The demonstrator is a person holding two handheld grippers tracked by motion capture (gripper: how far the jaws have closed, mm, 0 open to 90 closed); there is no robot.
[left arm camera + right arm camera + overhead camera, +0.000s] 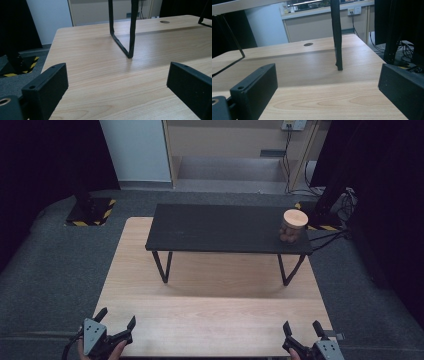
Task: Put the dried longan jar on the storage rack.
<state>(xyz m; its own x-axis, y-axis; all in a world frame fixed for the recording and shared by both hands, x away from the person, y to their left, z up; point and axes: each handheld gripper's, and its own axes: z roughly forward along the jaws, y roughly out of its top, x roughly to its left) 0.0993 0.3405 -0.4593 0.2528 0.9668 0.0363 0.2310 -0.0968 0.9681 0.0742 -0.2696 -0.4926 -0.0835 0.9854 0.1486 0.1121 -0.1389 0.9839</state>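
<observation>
Overhead, in the high view, the left gripper (118, 321) sits at the near left corner of the wooden table (210, 320), jaws apart with nothing between them. The right gripper (303, 330) sits at the near right corner, jaws likewise spread and empty; its body is cut off by the bottom edge. A black raised shelf (220, 227) stands on thin legs across the far half of the table. The jar (293, 225), with a round tan lid, stands upright on the right end of the shelf, well apart from both grippers. Its contents are brownish lumps, too small to identify.

In the left gripper view, the left gripper (117, 80) shows both black jaws wide apart over bare wood. One bent shelf leg (122, 37) touches the table ahead; the shelf top is cut off at the frame's upper edge. A small round hole (164, 22) shows near the table's far edge.

In the right gripper view, the right gripper (328, 82) has its jaws apart and empty. A straight shelf leg (337, 37) stands ahead, and the underside of the shelf is partly visible at the upper left.
</observation>
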